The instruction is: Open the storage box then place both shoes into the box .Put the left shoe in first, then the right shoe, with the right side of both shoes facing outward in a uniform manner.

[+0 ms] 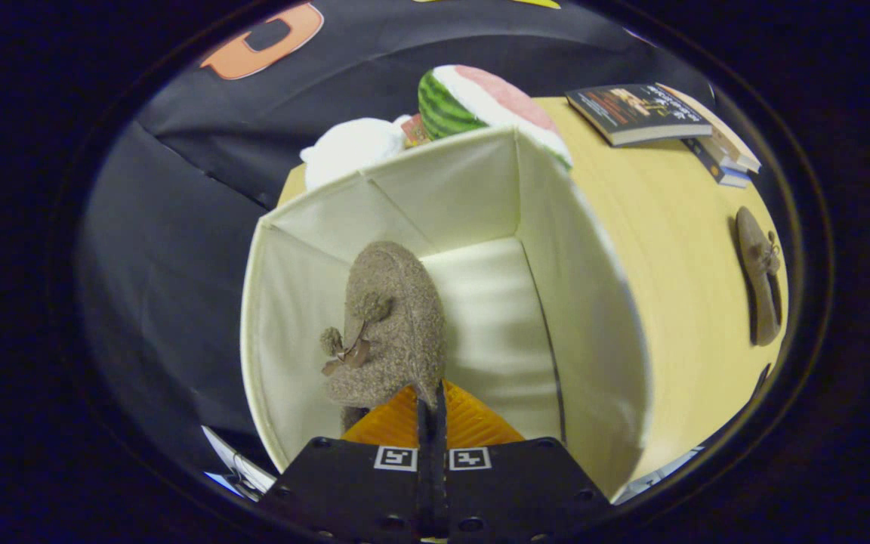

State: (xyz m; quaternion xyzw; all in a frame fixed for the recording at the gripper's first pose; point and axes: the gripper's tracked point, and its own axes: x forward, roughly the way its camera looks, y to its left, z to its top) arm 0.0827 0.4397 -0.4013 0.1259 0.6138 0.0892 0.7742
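Observation:
An open cream fabric storage box point(586, 317) stands on the wooden table point(669, 249). My gripper point(432, 400) is over the box's opening, shut on the heel rim of a fuzzy brown shoe point(393, 325). The shoe hangs toe-first into the box, close to the box's left wall, its small bow and pompoms facing me. The second brown shoe point(760, 276) lies on its side on the table, well to the right of the box.
Behind the box sit a watermelon-shaped cushion point(480, 102) and a white soft object point(348, 147). A stack of books point(661, 117) lies at the far right of the table. The right half of the box floor point(492, 302) is bare.

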